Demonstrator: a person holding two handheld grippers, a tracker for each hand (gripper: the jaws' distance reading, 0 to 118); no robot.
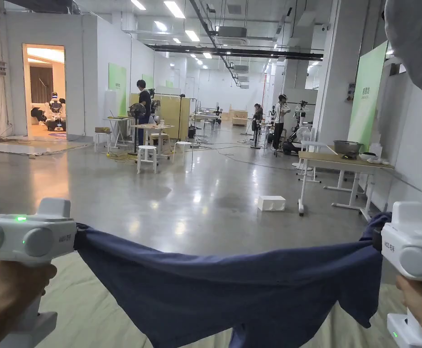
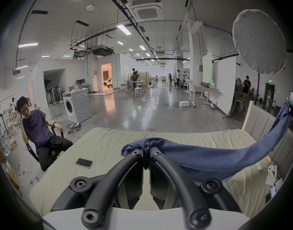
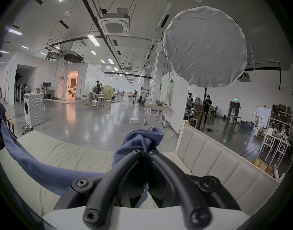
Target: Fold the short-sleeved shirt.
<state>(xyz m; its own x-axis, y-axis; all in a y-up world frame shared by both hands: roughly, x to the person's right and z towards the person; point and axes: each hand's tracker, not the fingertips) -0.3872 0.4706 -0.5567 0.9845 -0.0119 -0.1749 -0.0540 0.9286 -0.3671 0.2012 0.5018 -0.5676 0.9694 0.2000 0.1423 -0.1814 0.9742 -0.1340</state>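
Observation:
A dark blue short-sleeved shirt (image 1: 232, 285) hangs stretched in the air between my two grippers, above a pale green mattress (image 1: 83, 312). My left gripper (image 1: 76, 236) is shut on the shirt's left end; in the left gripper view the black jaws pinch bunched blue cloth (image 2: 146, 148). At the right, my right gripper (image 1: 377, 238) is shut on the other end, with cloth (image 3: 145, 140) bunched over its closed jaws. The shirt (image 2: 217, 159) sags in the middle and a sleeve dangles at lower right in the head view.
A black phone (image 2: 84, 162) lies on the mattress (image 2: 109, 142) near its left edge. A padded headboard (image 3: 217, 157) borders the right side, with small items (image 2: 272, 170) beside it. A seated person (image 2: 38, 130) is left of the bed. A round softbox (image 3: 205, 46) hangs overhead.

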